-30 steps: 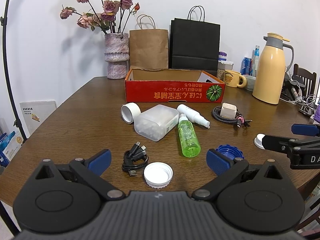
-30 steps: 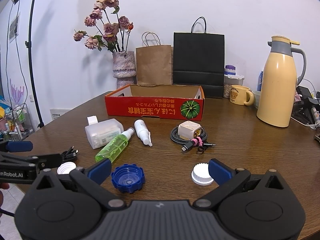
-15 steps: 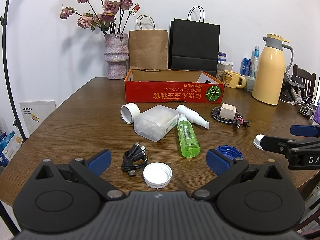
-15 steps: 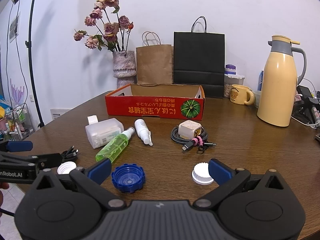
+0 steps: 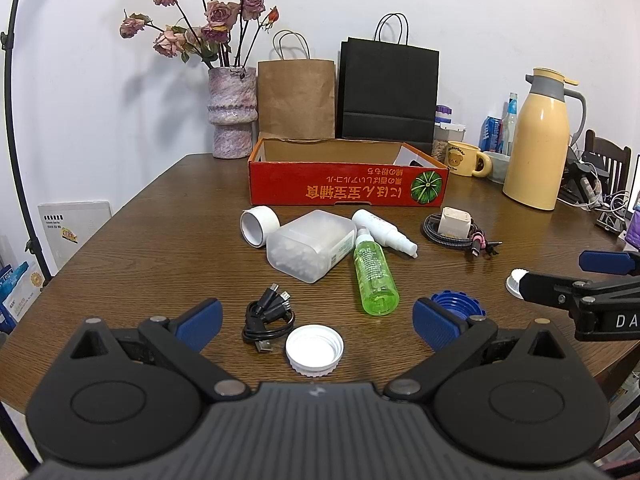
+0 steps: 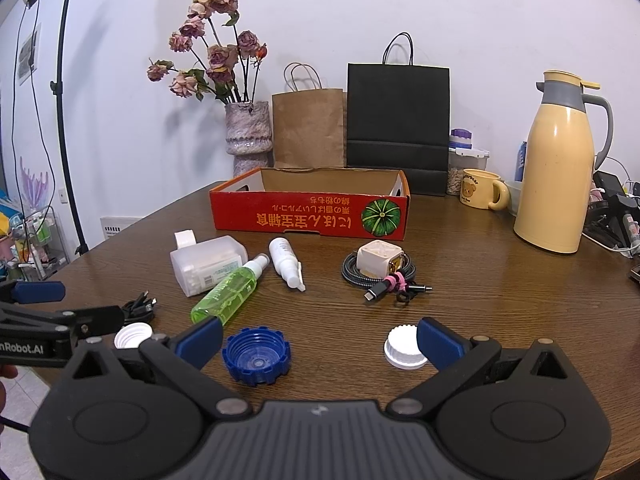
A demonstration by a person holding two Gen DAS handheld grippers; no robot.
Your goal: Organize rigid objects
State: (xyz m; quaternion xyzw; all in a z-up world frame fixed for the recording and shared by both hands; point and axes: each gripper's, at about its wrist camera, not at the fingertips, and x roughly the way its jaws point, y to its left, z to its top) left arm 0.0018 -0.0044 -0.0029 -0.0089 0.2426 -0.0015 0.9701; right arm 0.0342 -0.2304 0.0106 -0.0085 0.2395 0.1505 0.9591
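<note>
My left gripper (image 5: 316,316) is open above the near table edge, with a white cap (image 5: 314,345) and a coiled black cable (image 5: 269,317) between its fingers. Beyond lie a green spray bottle (image 5: 374,276), a white spray bottle (image 5: 384,232), a clear plastic box (image 5: 311,245) and a white tape roll (image 5: 259,225). My right gripper (image 6: 320,340) is open too, with a blue cap (image 6: 256,354) near its left finger and a white cap (image 6: 403,347) beside its right one. A charger on a braided cable (image 6: 378,266) lies further back. The red cardboard box (image 6: 312,216) stands open behind them.
A vase of dried flowers (image 5: 233,118), a brown bag (image 5: 296,98) and a black bag (image 5: 388,88) line the wall. At the right stand a yellow thermos (image 6: 554,176), a mug (image 6: 482,189) and other clutter. A light stand (image 6: 66,120) rises at the left.
</note>
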